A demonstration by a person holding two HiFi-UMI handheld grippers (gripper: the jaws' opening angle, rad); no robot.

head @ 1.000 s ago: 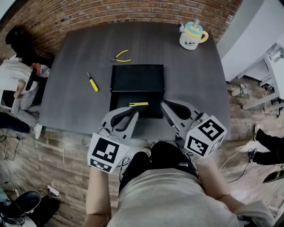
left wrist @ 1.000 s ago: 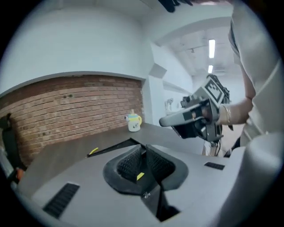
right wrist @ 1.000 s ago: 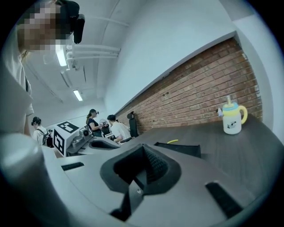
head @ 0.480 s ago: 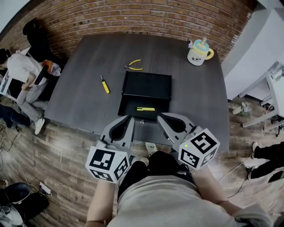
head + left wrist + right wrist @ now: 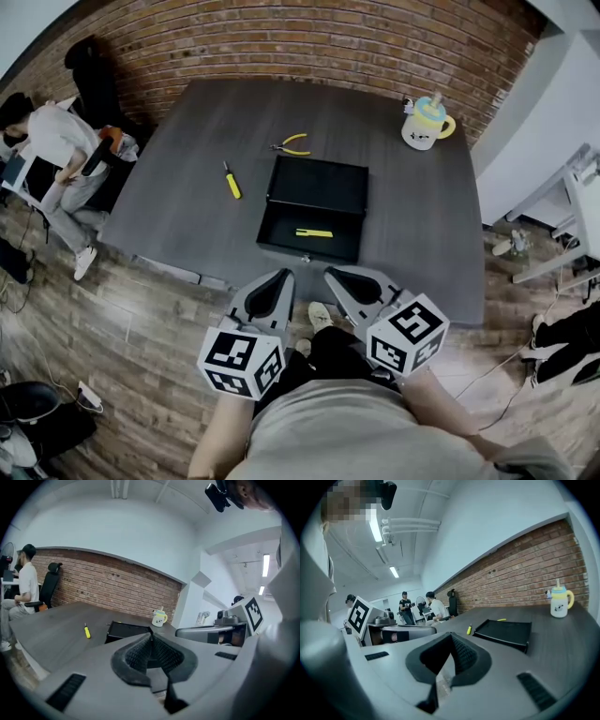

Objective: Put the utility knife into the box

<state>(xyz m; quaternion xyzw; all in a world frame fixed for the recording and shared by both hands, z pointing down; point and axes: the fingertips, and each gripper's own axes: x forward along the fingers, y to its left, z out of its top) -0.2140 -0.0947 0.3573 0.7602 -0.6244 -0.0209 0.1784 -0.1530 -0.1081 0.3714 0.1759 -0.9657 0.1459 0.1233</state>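
The utility knife (image 5: 314,233), already laid in the box (image 5: 319,186), is judged light, stiff and slim, best pinched across mid-handle, while the left hand-held gripper (image 5: 285,275) and right hand-held gripper (image 5: 330,274) are closed on nothing.

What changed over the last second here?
The left gripper and right gripper, shut and empty, drew back from the box to past the near edge of the table. The knife stays in the box; screwdriver, pliers and cup unmoved.
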